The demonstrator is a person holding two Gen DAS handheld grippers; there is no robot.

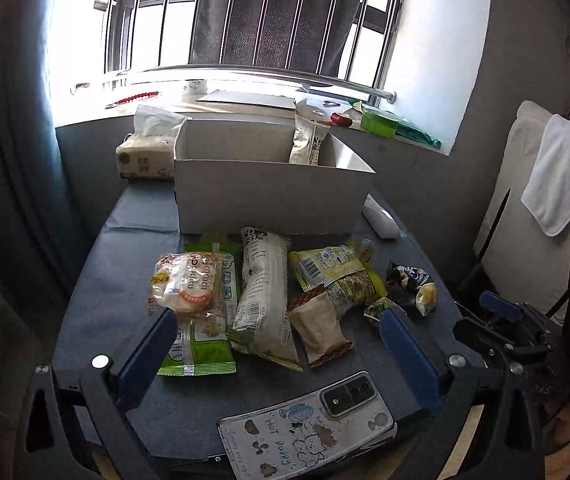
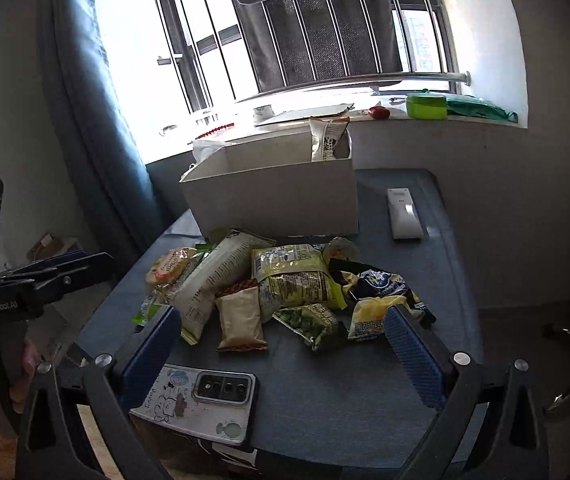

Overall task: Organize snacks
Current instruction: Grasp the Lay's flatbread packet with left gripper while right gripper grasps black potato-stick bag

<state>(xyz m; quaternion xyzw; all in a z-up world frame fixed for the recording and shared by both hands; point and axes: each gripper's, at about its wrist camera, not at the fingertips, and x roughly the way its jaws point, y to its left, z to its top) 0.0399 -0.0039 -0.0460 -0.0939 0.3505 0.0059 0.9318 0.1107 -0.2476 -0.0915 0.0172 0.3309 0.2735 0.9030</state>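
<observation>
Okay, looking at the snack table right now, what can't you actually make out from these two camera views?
- White box interior: both views, its front wall hides everything except one upright packet.
- Green packet: left wrist view, mostly covered by the round pastry pack.
- Phone: its near end is cut off by the frame edge.

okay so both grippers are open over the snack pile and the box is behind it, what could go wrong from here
1. The phone lies at the table's near edge, right under the left gripper; a low reach could knock it off.
2. The snacks overlap: the long white packet rests against the beige packet, so a grab may drag a neighbour.
3. The upright packet in the white box leans on its wall and may topple when more land.
</observation>
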